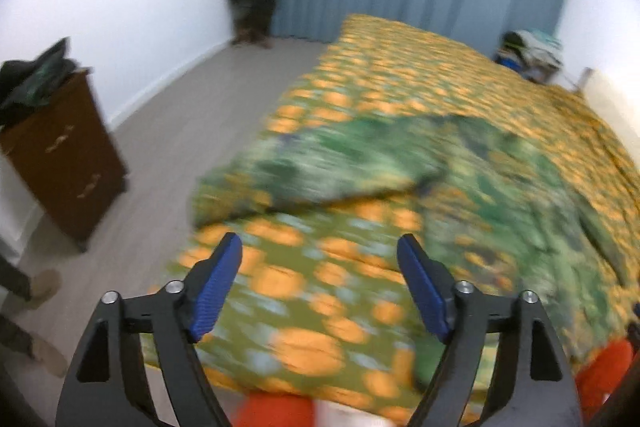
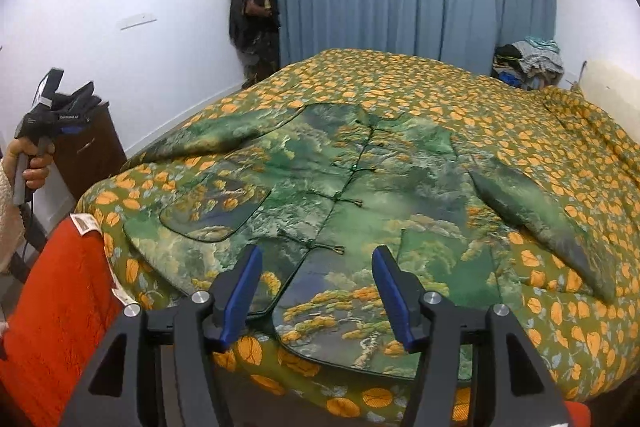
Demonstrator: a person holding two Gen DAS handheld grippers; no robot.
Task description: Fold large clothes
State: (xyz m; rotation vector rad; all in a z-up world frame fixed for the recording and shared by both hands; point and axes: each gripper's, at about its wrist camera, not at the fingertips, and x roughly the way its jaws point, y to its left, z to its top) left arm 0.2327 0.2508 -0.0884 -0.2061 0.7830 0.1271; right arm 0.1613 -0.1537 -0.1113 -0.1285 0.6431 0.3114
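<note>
The green landscape-print jacket (image 2: 352, 195) is spread flat on the leaf-patterned bedspread (image 2: 520, 115), just ahead of the right gripper (image 2: 316, 291) and the left gripper (image 1: 320, 287), both held apart and empty.

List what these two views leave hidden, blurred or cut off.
- Green jacket: smeared by motion blur in the left wrist view; its fastenings unreadable.
- Jacket hem: partly hidden by the right hand-held gripper in the right wrist view.
- Left hand-held gripper: its jaws unseen in the right wrist view.
- Red cloth: cut off by the frame edge.
</note>
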